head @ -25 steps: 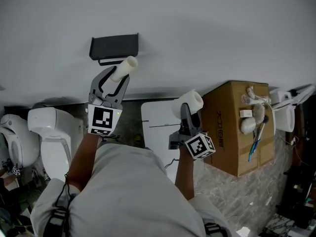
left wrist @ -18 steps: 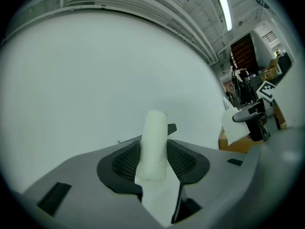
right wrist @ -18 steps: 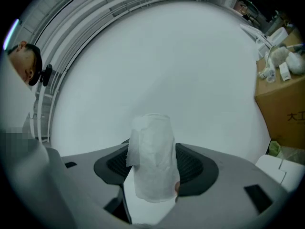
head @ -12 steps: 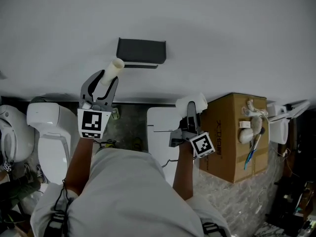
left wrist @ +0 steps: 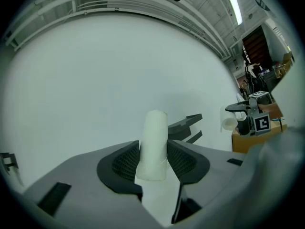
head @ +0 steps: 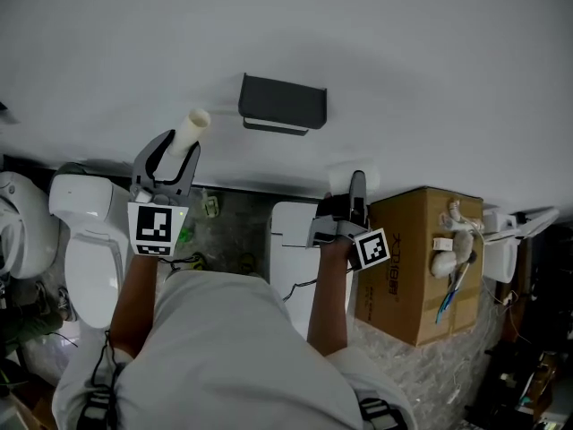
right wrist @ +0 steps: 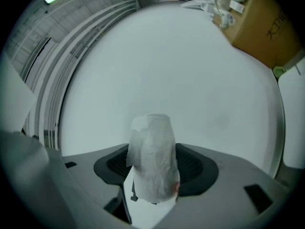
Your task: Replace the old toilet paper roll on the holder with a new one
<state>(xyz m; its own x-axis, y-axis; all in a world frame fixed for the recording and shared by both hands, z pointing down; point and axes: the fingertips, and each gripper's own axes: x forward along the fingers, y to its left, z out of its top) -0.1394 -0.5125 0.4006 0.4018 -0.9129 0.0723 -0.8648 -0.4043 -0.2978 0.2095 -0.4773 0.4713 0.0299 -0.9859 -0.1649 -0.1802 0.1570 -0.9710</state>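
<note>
Snugly inside right hand-held gripper (right wrist: 152, 165): roll (right wrist: 151, 140)

Toilet (head: 87, 251), cardboard box (head: 410, 271), white wall (head: 421, 52)

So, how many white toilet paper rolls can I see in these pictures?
2. The slim white roll is clamped in the left gripper, left of the dark wall holder; the fuller white roll is clamped in the right gripper. More may be hidden.
</note>
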